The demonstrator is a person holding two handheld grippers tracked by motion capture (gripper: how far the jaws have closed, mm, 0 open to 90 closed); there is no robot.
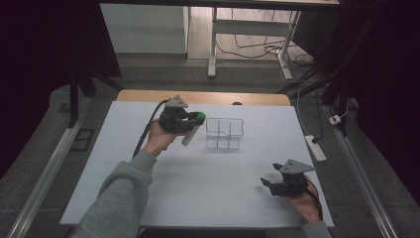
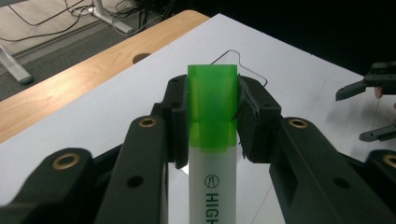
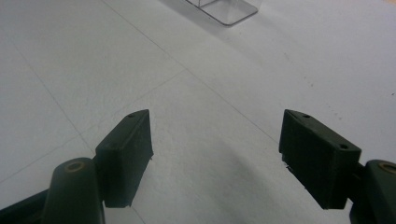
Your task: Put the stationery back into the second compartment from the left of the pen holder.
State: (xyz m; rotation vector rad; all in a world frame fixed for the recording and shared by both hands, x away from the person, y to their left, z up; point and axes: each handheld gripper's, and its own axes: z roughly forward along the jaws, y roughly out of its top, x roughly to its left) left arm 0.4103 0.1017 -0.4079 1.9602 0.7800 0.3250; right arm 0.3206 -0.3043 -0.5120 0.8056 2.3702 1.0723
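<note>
Nearest, at the right, the right hand-held gripper (image 1: 270, 180) rests low over the white tabletop (image 1: 208, 188), jaws spread wide with nothing between them. Farther off at the left, the left hand-held gripper (image 1: 194, 119) is clamped on a highlighter (image 2: 212, 140), pinching its green cap end while the white barrel hangs down above the tabletop, just left of the clear plastic organiser (image 1: 225, 133). The highlighter looks light, stiff and smooth, so it could swivel or slip; a grip lower on the barrel would likely steady it. Its lower tip is cut off in the left gripper view, and the organiser's clear dividers are hard to make out.
</note>
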